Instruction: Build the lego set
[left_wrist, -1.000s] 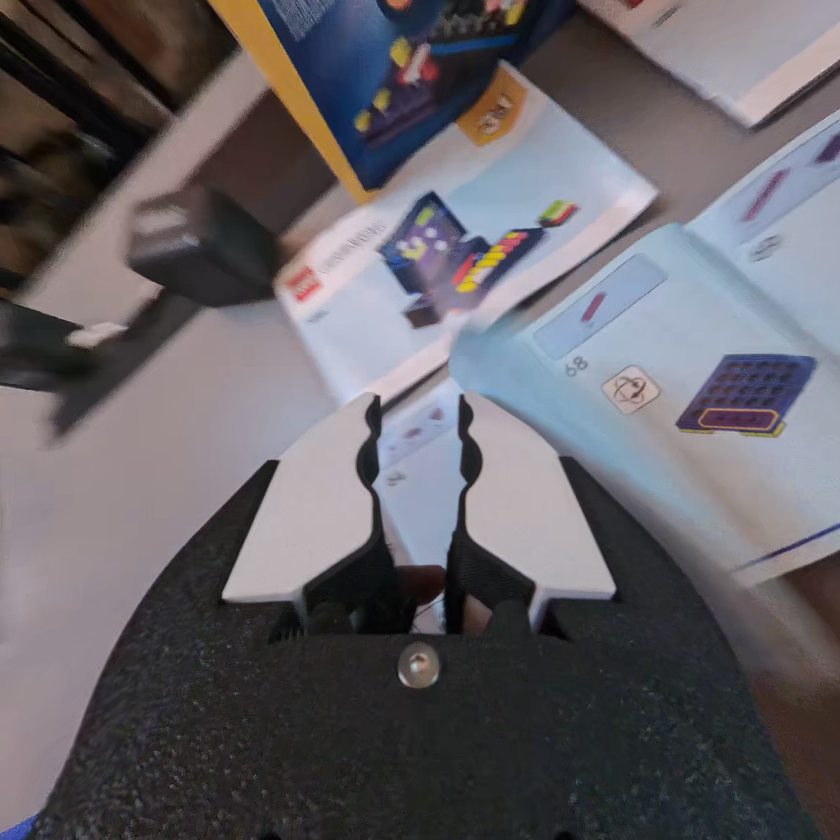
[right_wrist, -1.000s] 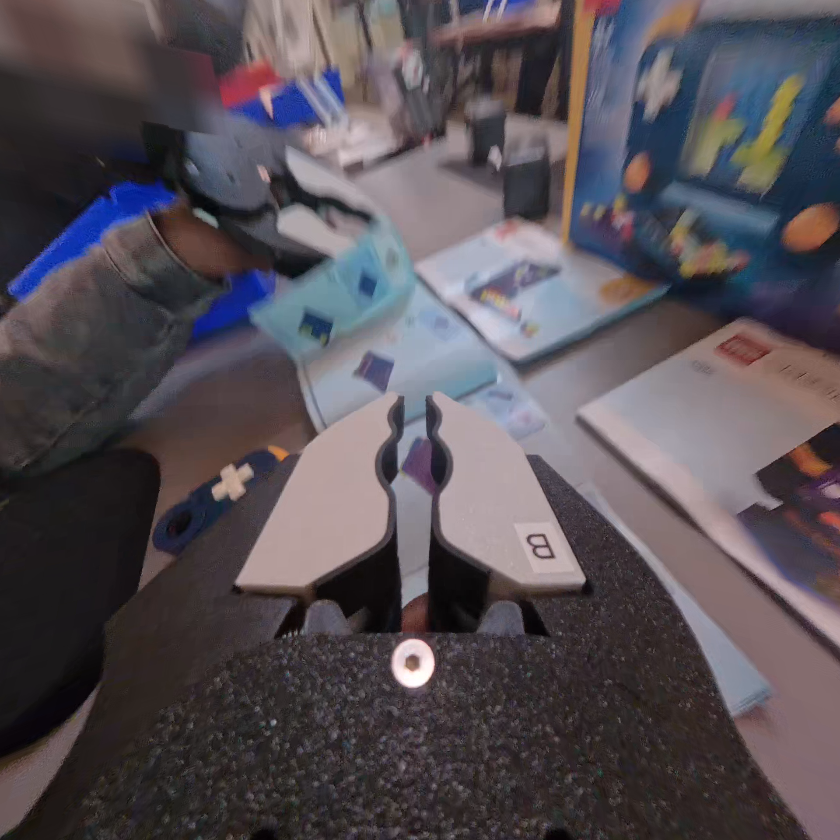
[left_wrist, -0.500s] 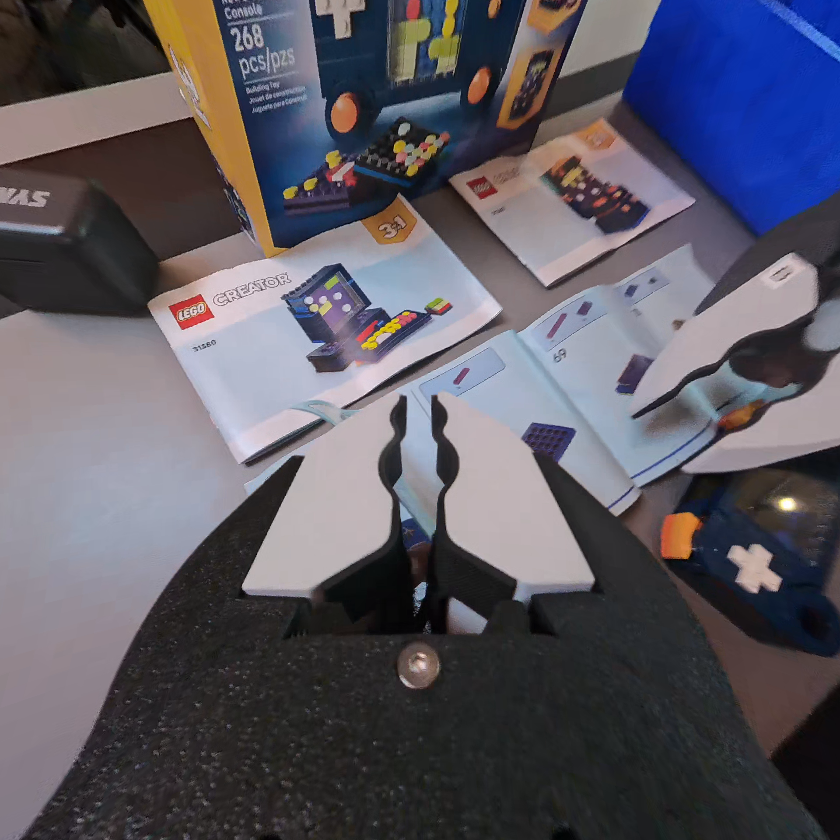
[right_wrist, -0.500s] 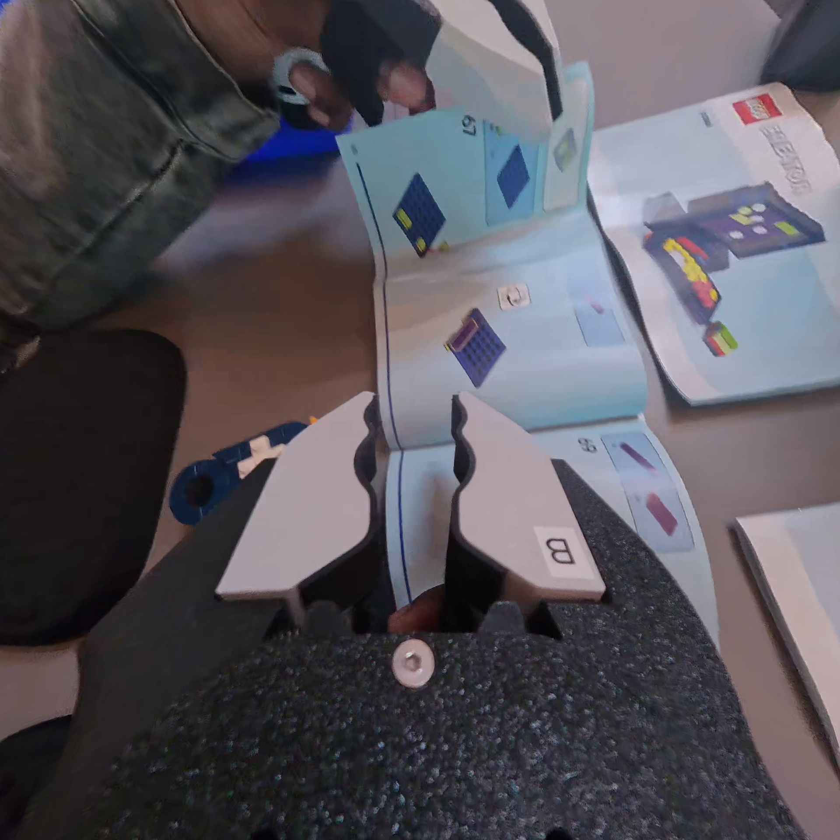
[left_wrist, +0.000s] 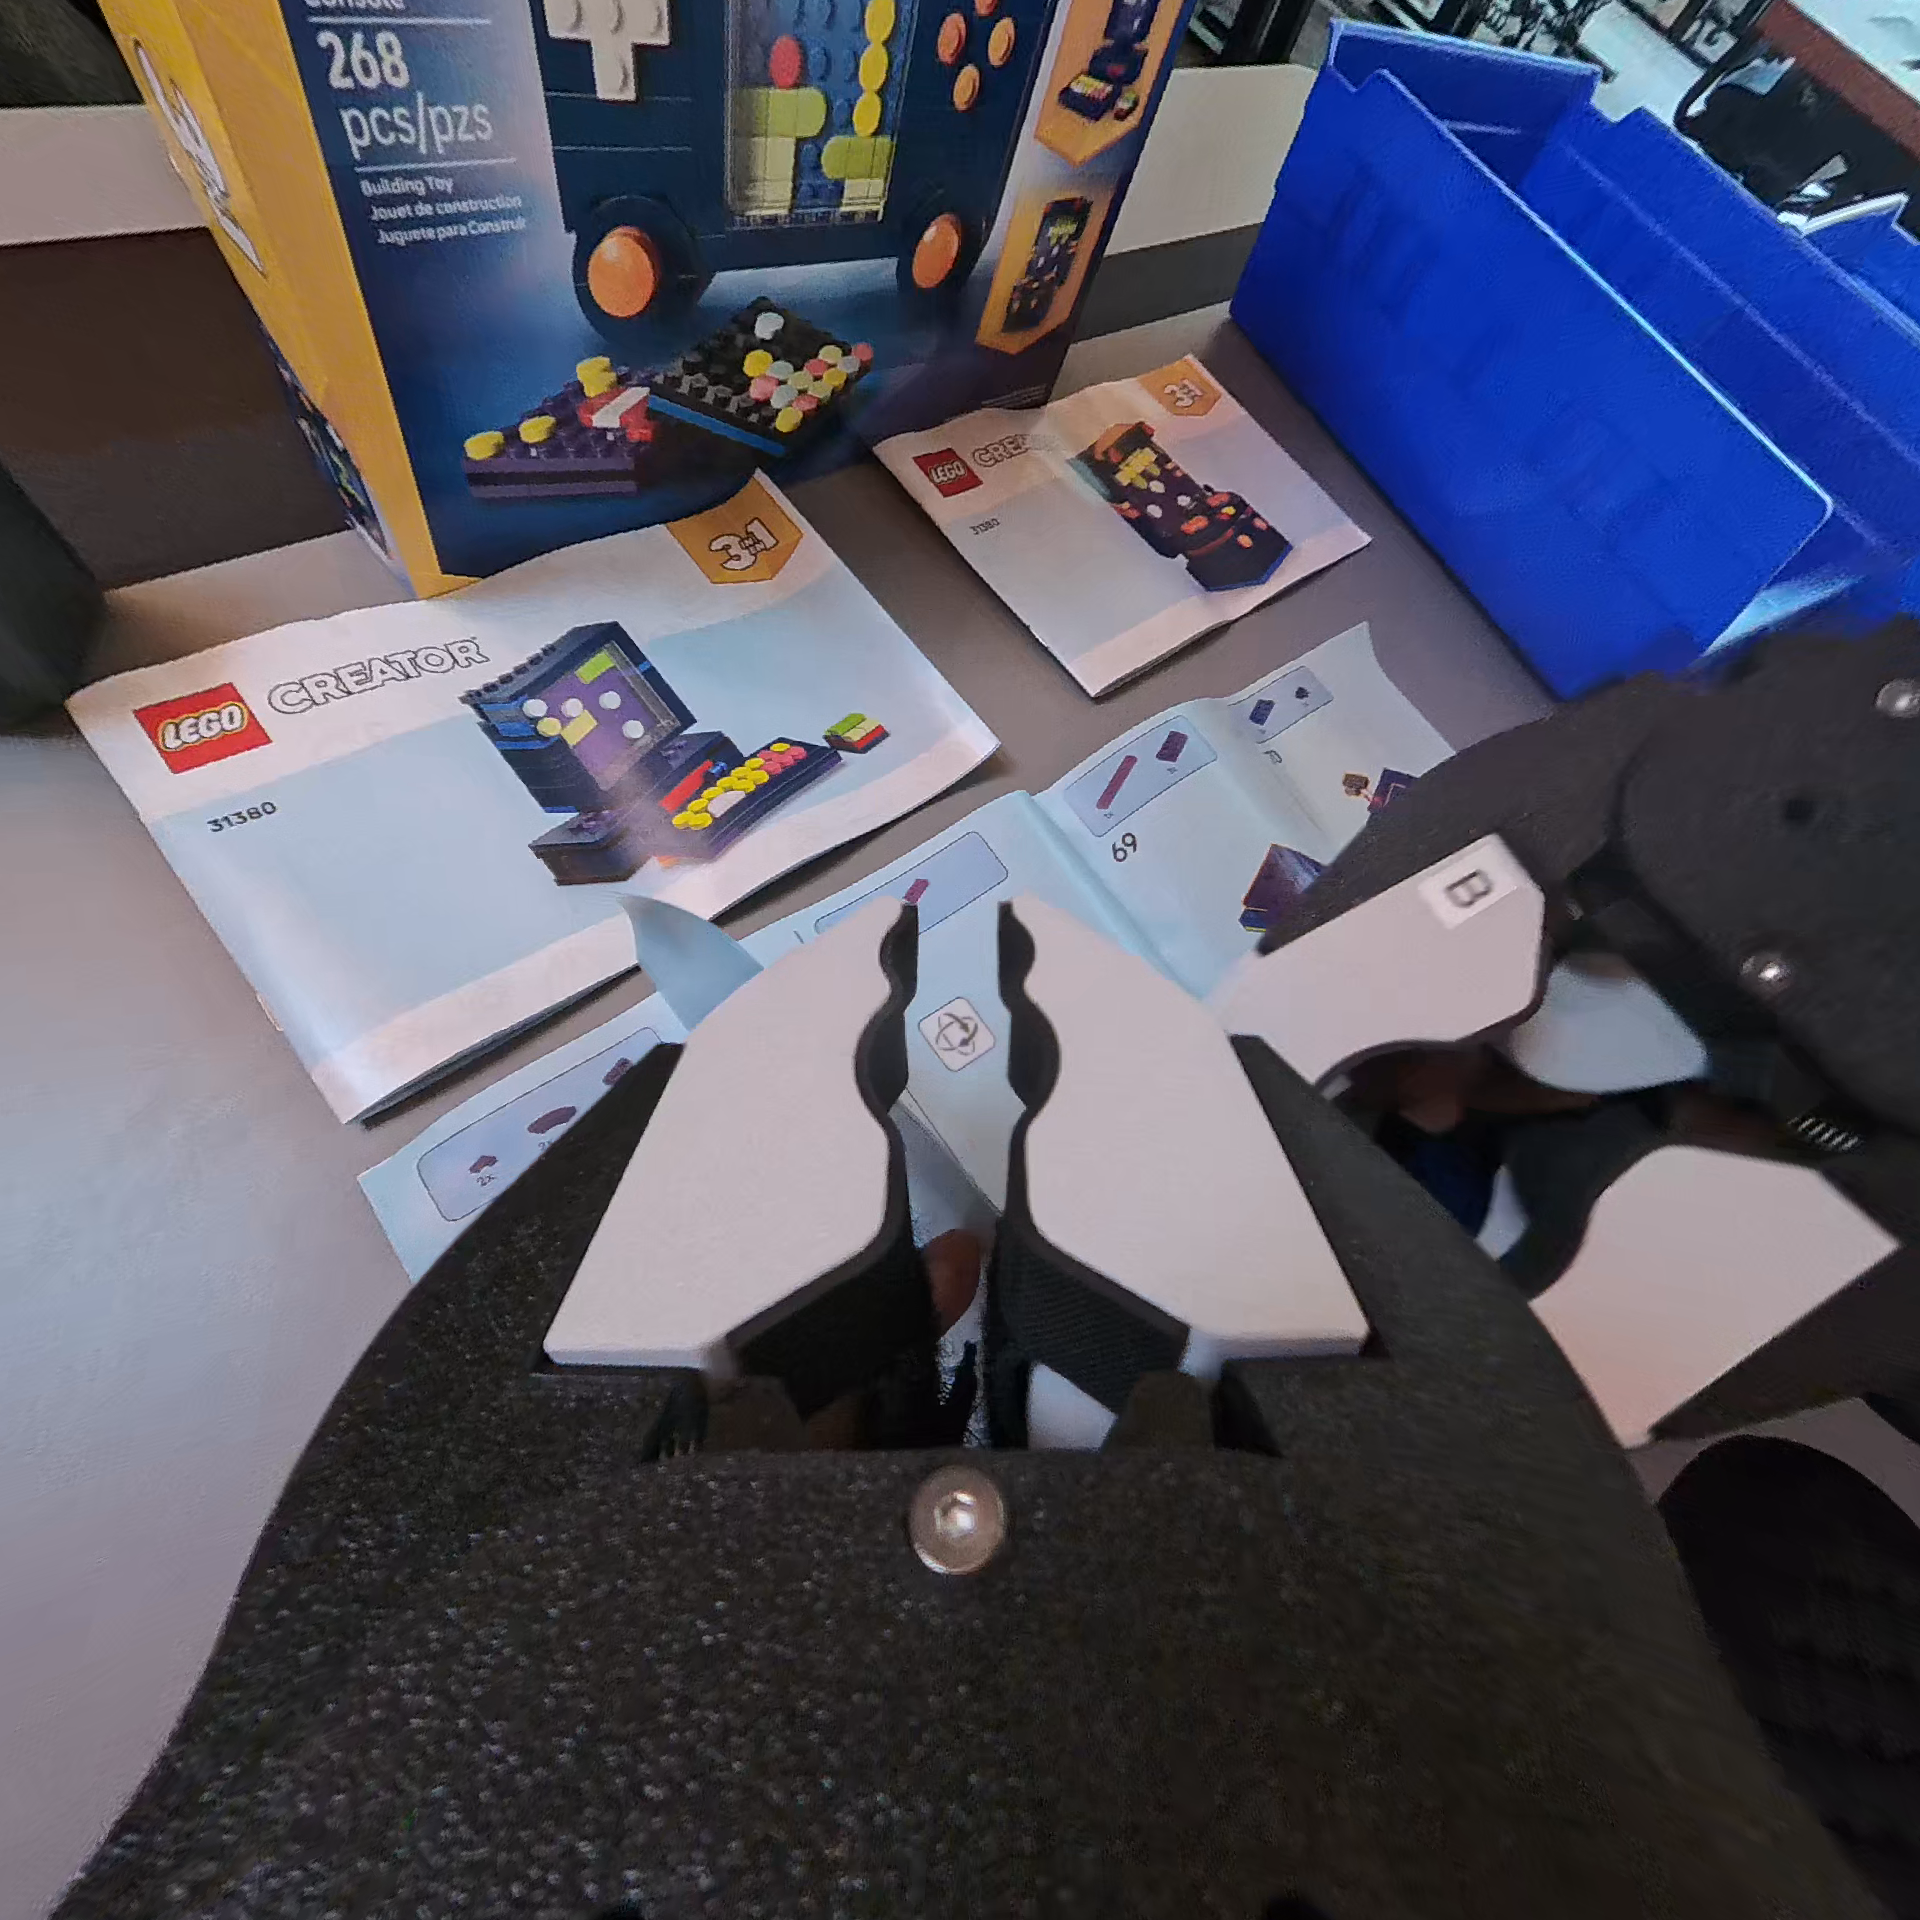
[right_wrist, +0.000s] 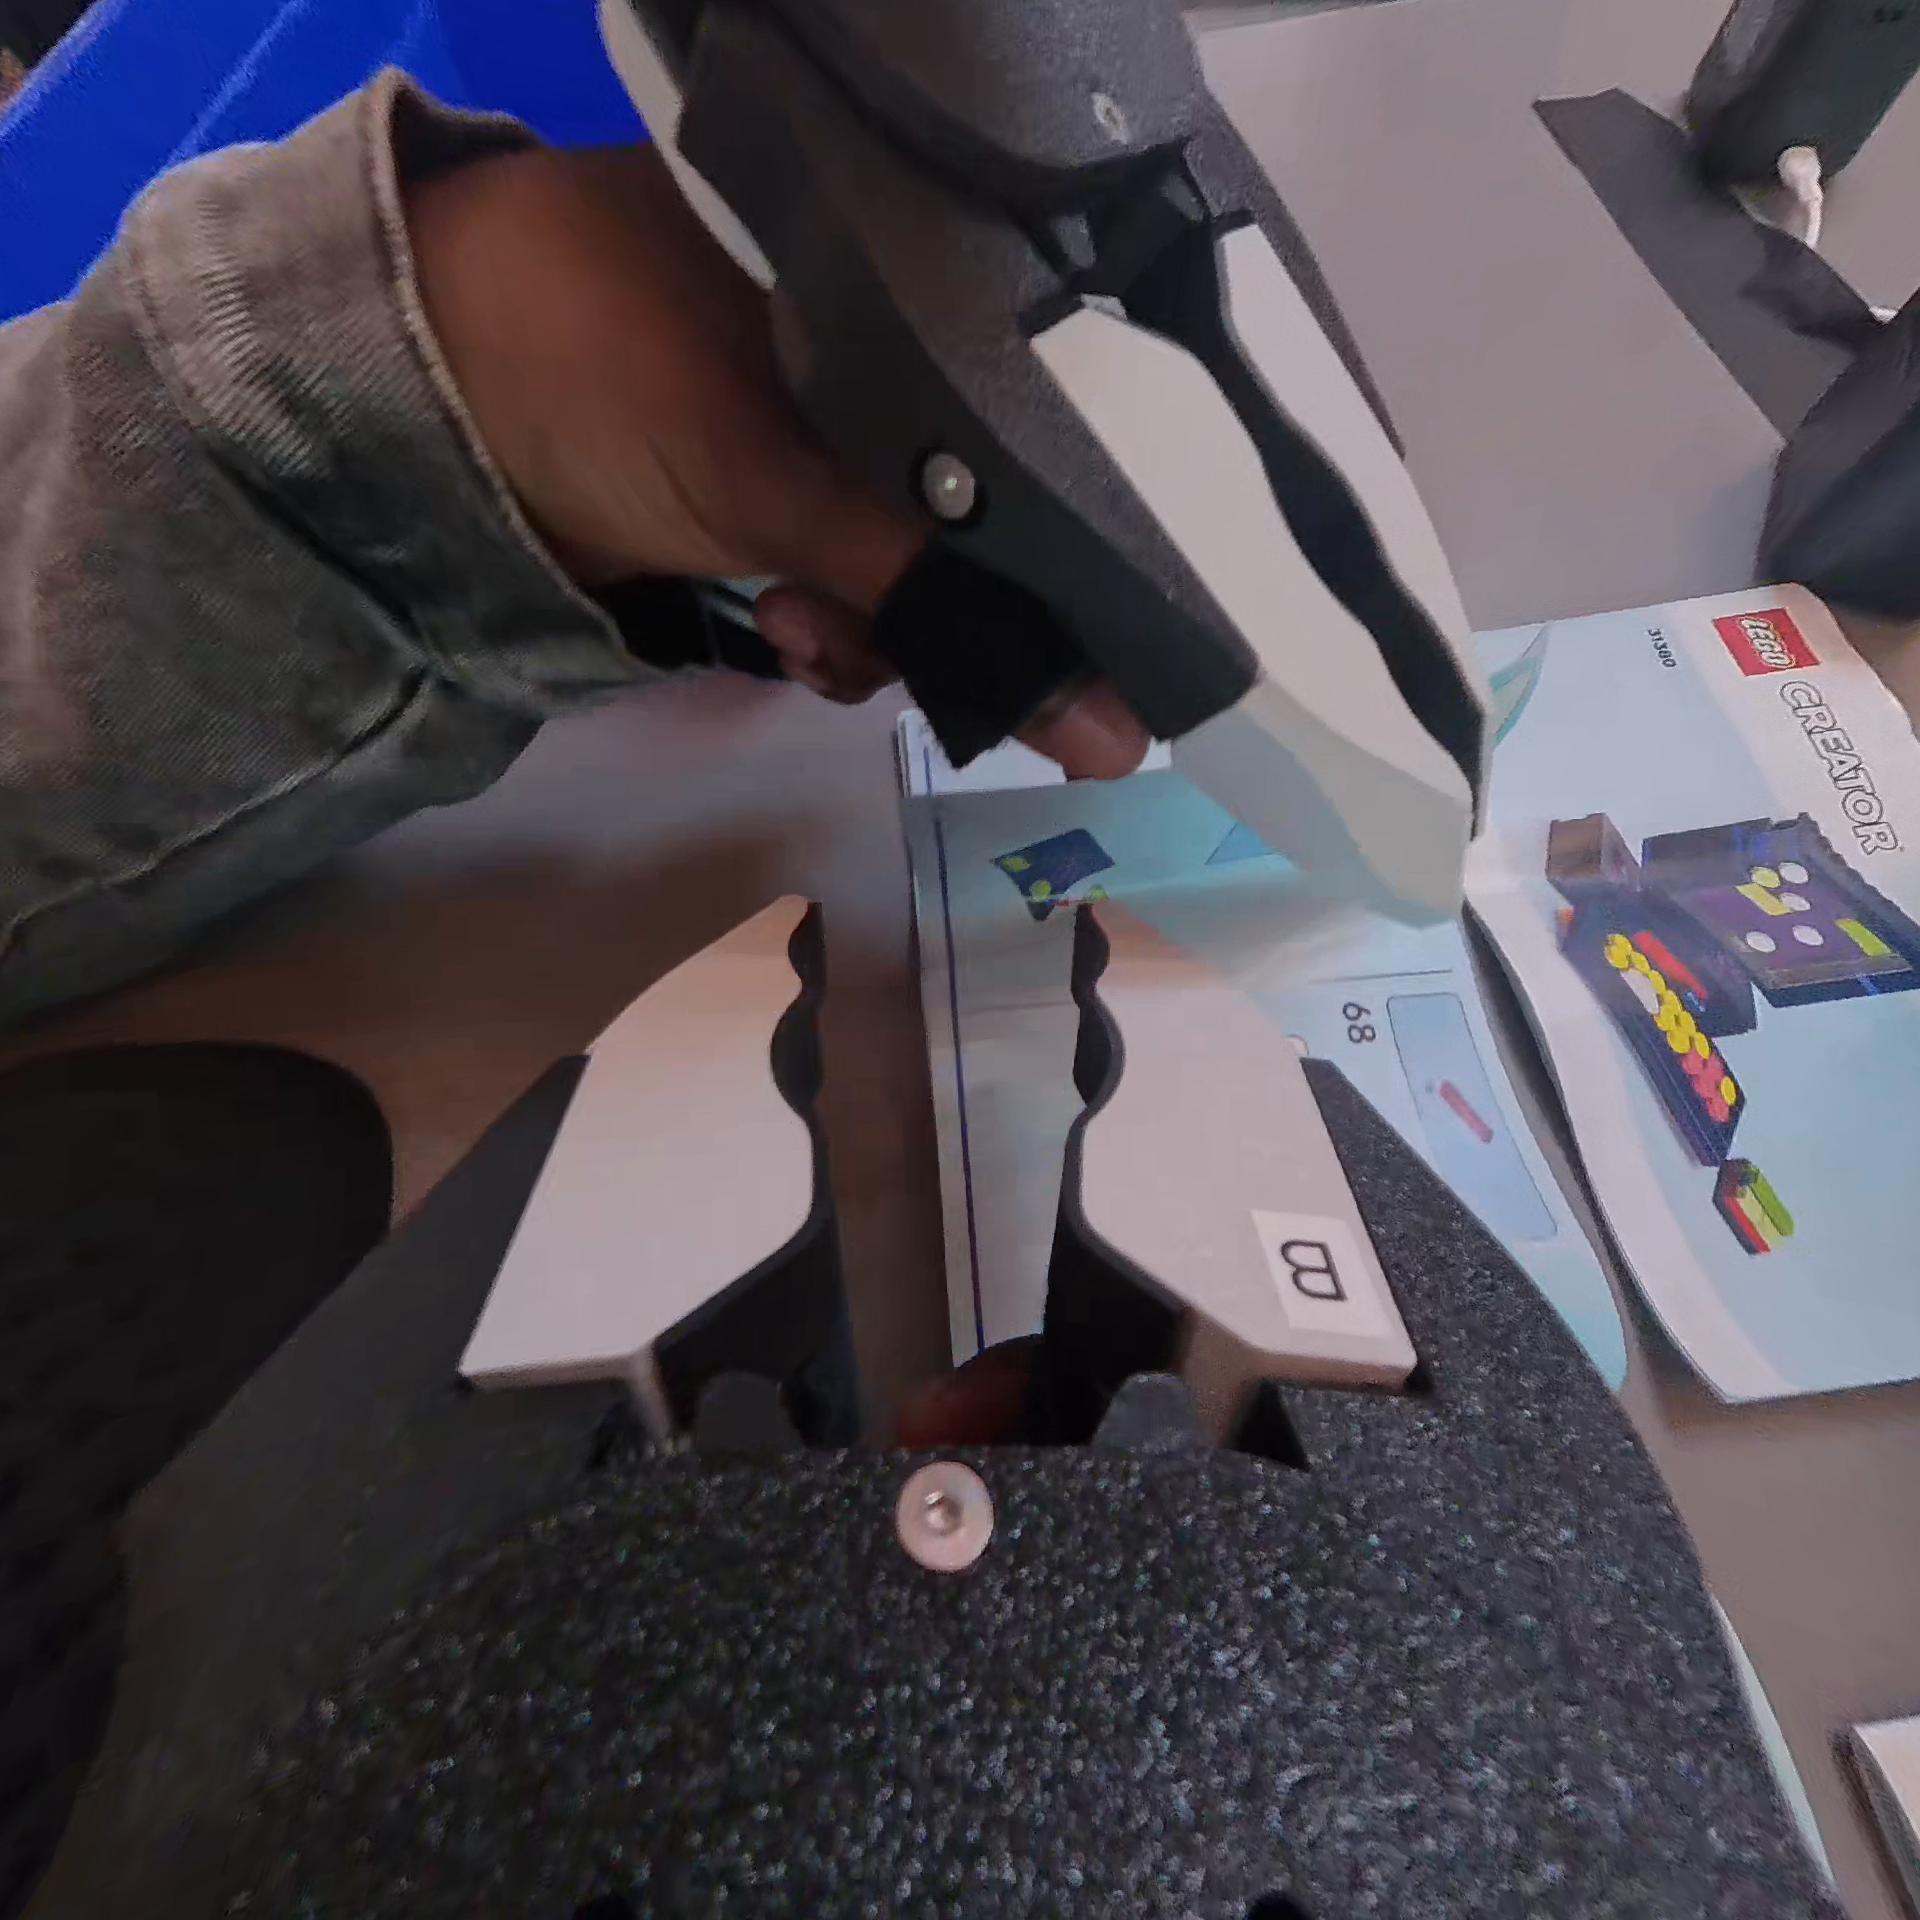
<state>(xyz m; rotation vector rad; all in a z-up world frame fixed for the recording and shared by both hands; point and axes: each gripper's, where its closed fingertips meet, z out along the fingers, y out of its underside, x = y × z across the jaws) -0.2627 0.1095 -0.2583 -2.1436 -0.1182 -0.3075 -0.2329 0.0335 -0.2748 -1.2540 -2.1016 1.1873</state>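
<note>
An open instruction booklet (left_wrist: 1143, 831) lies flat on the grey table. My left gripper (left_wrist: 956, 914) hovers over its middle with a narrow gap between the fingers and nothing in it. In the right wrist view the left gripper (right_wrist: 1460, 852) points down at a curling page of the booklet (right_wrist: 1455, 1091), fingertips at the paper. My right gripper (right_wrist: 945, 914) is open and empty, and the booklet's near edge runs under its gap. It also shows at the right of the left wrist view (left_wrist: 1382, 1101), jaws apart. A dark blue part glimpsed behind it is mostly hidden.
The set's box (left_wrist: 675, 208) stands at the back. A closed booklet (left_wrist: 416, 883) lies left, also in the right wrist view (right_wrist: 1766, 1039). A smaller booklet (left_wrist: 1122, 540) lies near a blue bin (left_wrist: 1558, 364). A grey-green sleeve (right_wrist: 260, 520) reaches across. A black object (right_wrist: 1849, 468) sits far off.
The page held up half a second ago has come down towards the booklet. My right gripper has opened wider and moved in to the booklet's edge. The left gripper has steadied over the booklet.
</note>
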